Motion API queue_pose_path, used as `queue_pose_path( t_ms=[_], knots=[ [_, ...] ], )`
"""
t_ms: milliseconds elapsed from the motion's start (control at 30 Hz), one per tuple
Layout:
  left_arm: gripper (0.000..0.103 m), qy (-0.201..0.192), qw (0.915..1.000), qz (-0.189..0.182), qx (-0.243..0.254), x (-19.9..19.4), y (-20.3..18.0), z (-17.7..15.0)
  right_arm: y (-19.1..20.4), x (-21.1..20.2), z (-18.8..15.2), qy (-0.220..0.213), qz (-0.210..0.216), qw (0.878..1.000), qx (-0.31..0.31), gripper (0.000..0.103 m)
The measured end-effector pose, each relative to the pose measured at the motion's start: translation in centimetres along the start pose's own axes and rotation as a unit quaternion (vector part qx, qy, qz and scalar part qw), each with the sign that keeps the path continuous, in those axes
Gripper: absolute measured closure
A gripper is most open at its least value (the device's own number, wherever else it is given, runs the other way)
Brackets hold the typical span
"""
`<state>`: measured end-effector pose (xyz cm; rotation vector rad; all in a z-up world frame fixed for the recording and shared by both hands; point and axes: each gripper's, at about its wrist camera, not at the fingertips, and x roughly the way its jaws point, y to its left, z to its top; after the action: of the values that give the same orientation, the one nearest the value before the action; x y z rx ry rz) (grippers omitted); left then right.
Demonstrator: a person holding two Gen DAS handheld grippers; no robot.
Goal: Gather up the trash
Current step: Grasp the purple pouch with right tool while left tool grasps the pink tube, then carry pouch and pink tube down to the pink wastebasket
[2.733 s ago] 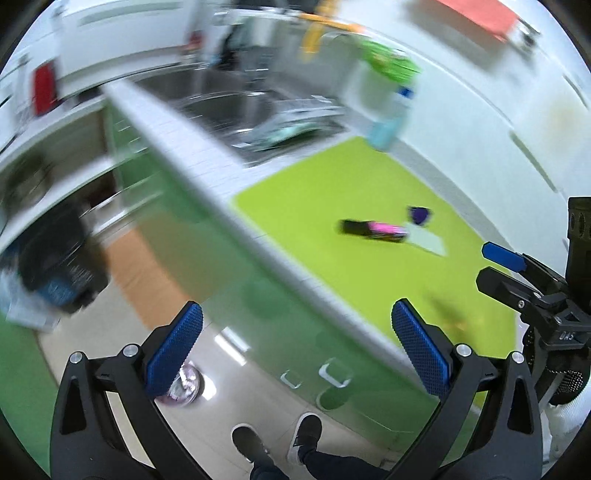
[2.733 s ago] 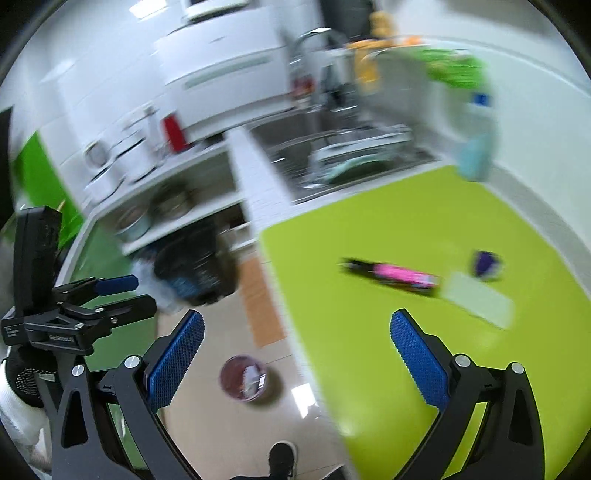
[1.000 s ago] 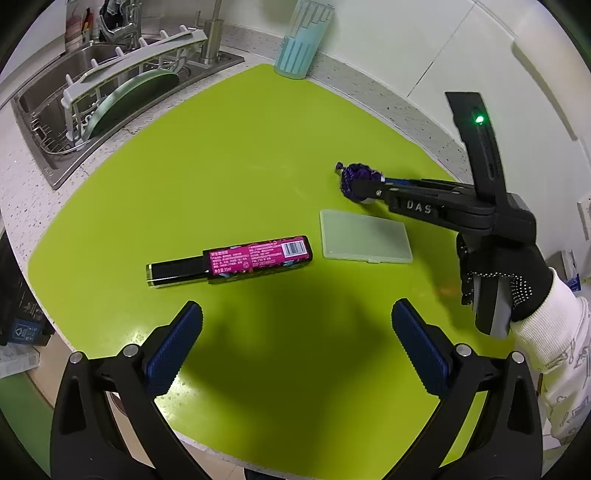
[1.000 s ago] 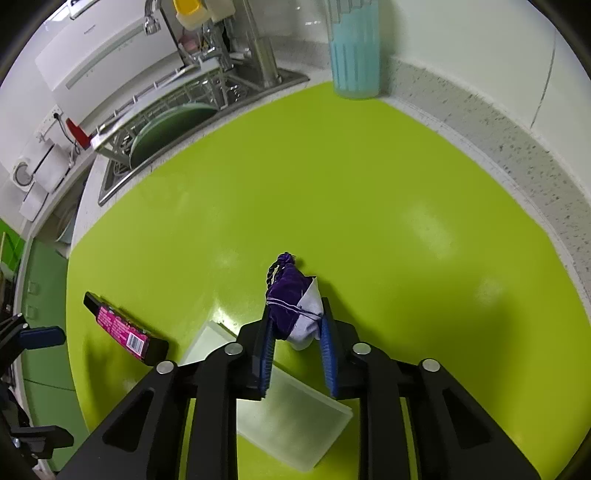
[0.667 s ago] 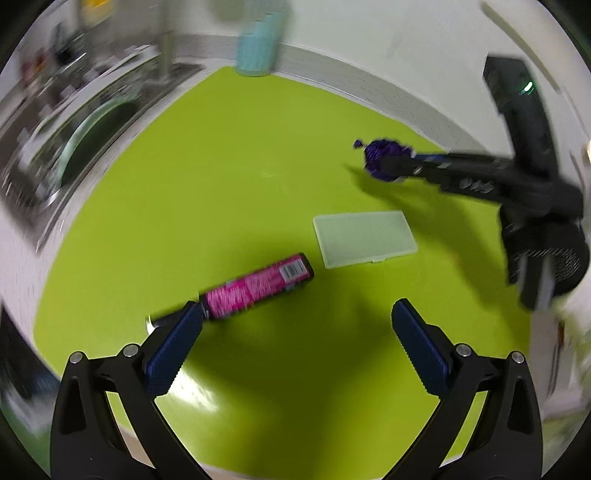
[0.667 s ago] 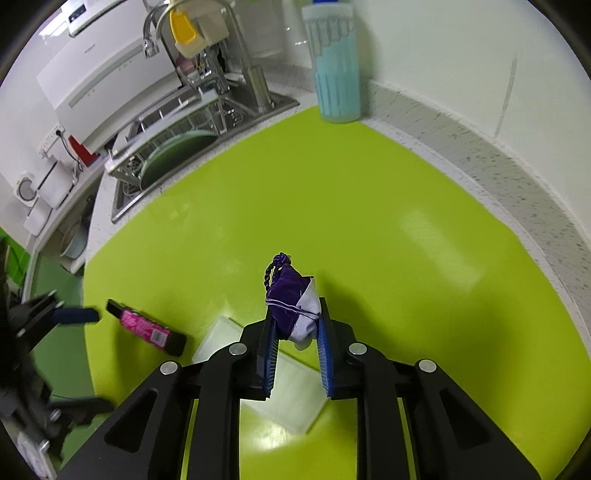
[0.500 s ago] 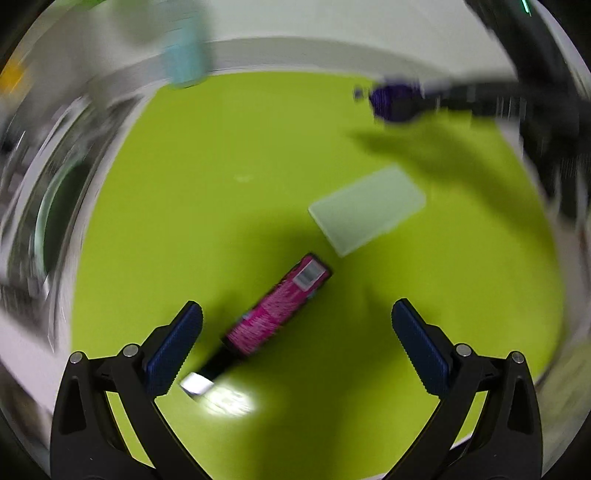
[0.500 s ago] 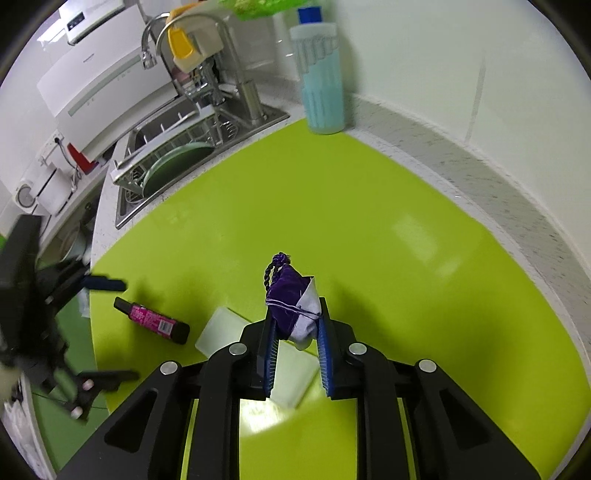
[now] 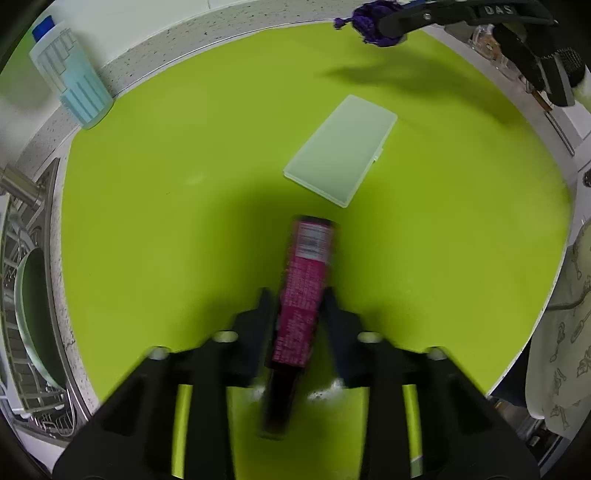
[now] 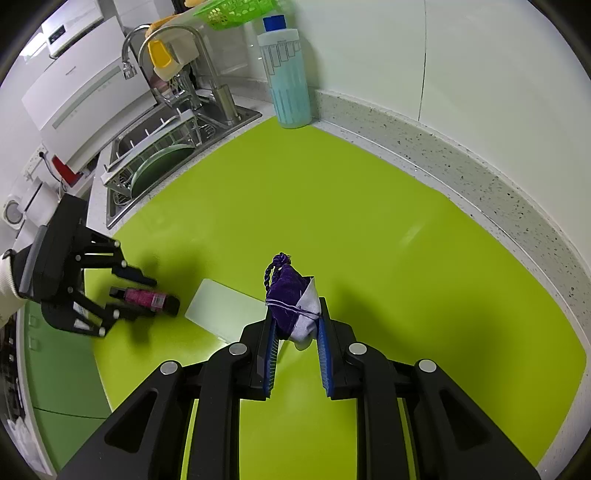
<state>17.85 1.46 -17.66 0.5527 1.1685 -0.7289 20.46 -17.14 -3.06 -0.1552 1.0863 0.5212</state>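
My left gripper (image 9: 298,306) is shut on a pink and black wrapper tube (image 9: 303,288) lying on the lime green mat (image 9: 166,221); it also shows in the right wrist view (image 10: 144,296) with the left gripper (image 10: 125,295) around it. My right gripper (image 10: 297,332) is shut on a small purple and white pouch (image 10: 291,299) and holds it above the mat; the pouch also shows in the left wrist view (image 9: 373,24). A pale flat plastic lid (image 9: 341,147) lies on the mat between the two.
A light blue bottle (image 10: 290,74) stands against the back wall. A sink (image 10: 155,144) with a dish rack and green plate lies left of the mat. A speckled counter ledge (image 10: 480,162) borders the mat at the wall.
My left gripper has swung down over the pink tube and shut on it. My right gripper has lifted the purple pouch higher off the mat.
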Motion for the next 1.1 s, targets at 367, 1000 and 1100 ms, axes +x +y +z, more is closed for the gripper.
queue_pose_path(
  t_ms=[367,1000,1100],
  knots=[
    [0.081,-0.020,0.9940,0.026,-0.104,-1.5,-0.9,-0.5,2.6,-1.6,0.3,-0.018,0.011,1.000,-0.016,0.085],
    [0.081,-0.111,0.8902,0.170,-0.408,-15.4,-11.1,-14.2,19.7,-6.1,-2.8,-0.037,0.139,0.975,-0.168,0.085],
    [0.081,-0.120,0.8594,0.195,-0.457,-17.0,-12.7,-18.2,24.3,-5.9,-4.0,-0.028,0.166,0.963,-0.209,0.085]
  ],
)
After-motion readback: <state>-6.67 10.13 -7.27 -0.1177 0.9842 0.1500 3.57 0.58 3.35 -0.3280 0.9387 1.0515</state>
